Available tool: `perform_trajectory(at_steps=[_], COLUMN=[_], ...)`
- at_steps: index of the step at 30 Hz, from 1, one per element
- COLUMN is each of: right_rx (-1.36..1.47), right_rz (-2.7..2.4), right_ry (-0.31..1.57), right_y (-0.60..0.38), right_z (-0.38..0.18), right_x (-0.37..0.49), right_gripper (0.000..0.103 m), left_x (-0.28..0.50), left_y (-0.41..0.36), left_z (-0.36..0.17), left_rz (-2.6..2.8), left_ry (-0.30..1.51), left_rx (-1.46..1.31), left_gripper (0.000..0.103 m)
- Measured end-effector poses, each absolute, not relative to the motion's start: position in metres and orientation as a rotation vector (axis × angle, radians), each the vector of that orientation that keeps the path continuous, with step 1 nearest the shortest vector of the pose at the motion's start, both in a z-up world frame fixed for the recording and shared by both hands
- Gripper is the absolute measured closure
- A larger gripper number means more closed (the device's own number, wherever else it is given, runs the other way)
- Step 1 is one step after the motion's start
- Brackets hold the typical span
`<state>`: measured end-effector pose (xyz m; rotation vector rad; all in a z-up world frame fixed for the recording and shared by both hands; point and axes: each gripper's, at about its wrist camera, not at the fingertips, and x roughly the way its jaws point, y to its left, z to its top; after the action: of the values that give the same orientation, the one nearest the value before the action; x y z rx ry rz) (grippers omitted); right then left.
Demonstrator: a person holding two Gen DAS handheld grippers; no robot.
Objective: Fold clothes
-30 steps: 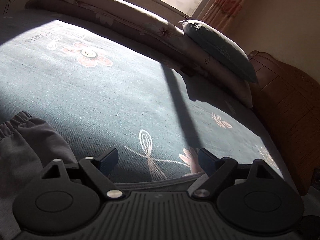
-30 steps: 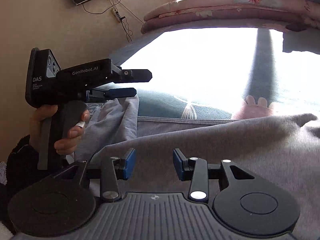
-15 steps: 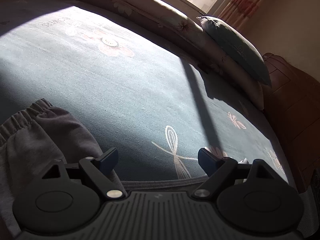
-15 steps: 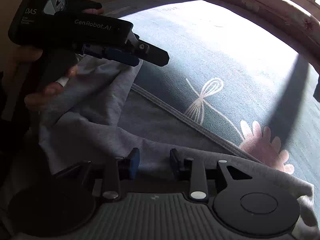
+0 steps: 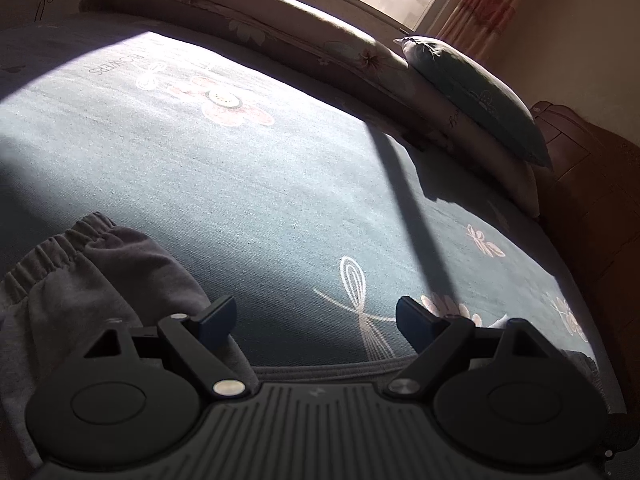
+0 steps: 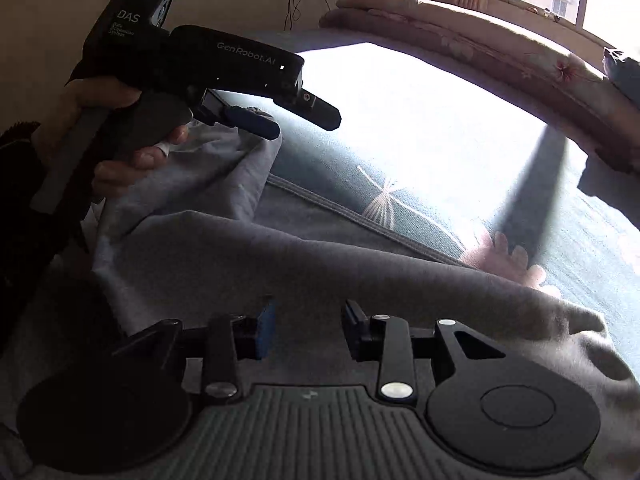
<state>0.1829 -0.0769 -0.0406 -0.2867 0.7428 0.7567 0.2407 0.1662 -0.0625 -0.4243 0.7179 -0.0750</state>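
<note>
A grey garment (image 6: 304,256) lies crumpled across the near part of the bed. Its elastic-edged end (image 5: 76,280) shows at the lower left of the left wrist view. My left gripper (image 5: 316,312) is wide open with nothing between its fingers, and its left finger rests over that grey end. In the right wrist view a hand holds the left gripper (image 6: 306,126) above a raised bunch of the cloth. My right gripper (image 6: 308,320) hovers low over a long fold of the garment, jaws partly open, pads not pressing on anything.
The bed has a dark teal cover (image 5: 280,184) with flower and dragonfly prints, lit by a bright sun patch. A rolled quilt (image 5: 248,28) and a pillow (image 5: 476,92) lie along the far edge. A wooden headboard (image 5: 592,208) stands at the right.
The right wrist view has rolled and shifted, so the long grey fold now runs across it. The right jaws stand slightly narrower than a second ago. The left gripper has barely moved and stays wide.
</note>
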Motion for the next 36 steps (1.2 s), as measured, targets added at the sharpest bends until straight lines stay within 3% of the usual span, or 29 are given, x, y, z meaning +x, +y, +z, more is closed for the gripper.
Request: perform_trajectory(at_steps=[2, 4, 8, 12, 14, 16, 22, 23, 26, 36], right_rx=[-0.215, -0.177, -0.074, 0.049, 0.082, 0.107, 0.110, 0.114, 0.113, 0.149], right_rz=[0.755, 0.760, 0.782, 0.803, 0.786, 0.779, 0.789, 0.796, 0.798, 0.782], right_ry=[0.695, 0.678, 0.634, 0.664, 0.652, 0.627, 0.521, 0.518, 0.516, 0.480], right_y=[-0.089, -0.102, -0.135, -0.168, -0.179, -0.186, -0.202, -0.203, -0.204, -0.216], right_z=[-0.039, -0.041, -0.050, -0.056, -0.054, -0.049, -0.029, -0.028, -0.027, -0.020], right_x=[0.173, 0.170, 0.165, 0.168, 0.169, 0.167, 0.150, 0.149, 0.147, 0.148], right_gripper=[0.057, 0.057, 0.056, 0.056, 0.056, 0.056, 0.042, 0.042, 0.042, 0.042], left_x=[0.238, 0.234, 0.236, 0.250, 0.262, 0.273, 0.278, 0.276, 0.267, 0.218], left_y=[0.165, 0.162, 0.150, 0.132, 0.120, 0.114, 0.120, 0.120, 0.120, 0.149], left_z=[-0.059, -0.056, -0.052, -0.043, -0.048, -0.057, -0.076, -0.075, -0.068, -0.019], left_rz=[-0.012, 0.024, 0.120, 0.115, 0.157, 0.249, 0.321, 0.322, 0.347, 0.449], left_ry=[0.734, 0.767, 0.927, 1.015, 1.072, 1.132, 1.192, 1.183, 1.163, 0.898], left_rx=[-0.390, -0.337, -0.215, -0.185, -0.131, -0.085, -0.142, -0.151, -0.146, -0.295], left_gripper=[0.019, 0.028, 0.072, 0.073, 0.067, 0.070, 0.061, 0.067, 0.097, 0.100])
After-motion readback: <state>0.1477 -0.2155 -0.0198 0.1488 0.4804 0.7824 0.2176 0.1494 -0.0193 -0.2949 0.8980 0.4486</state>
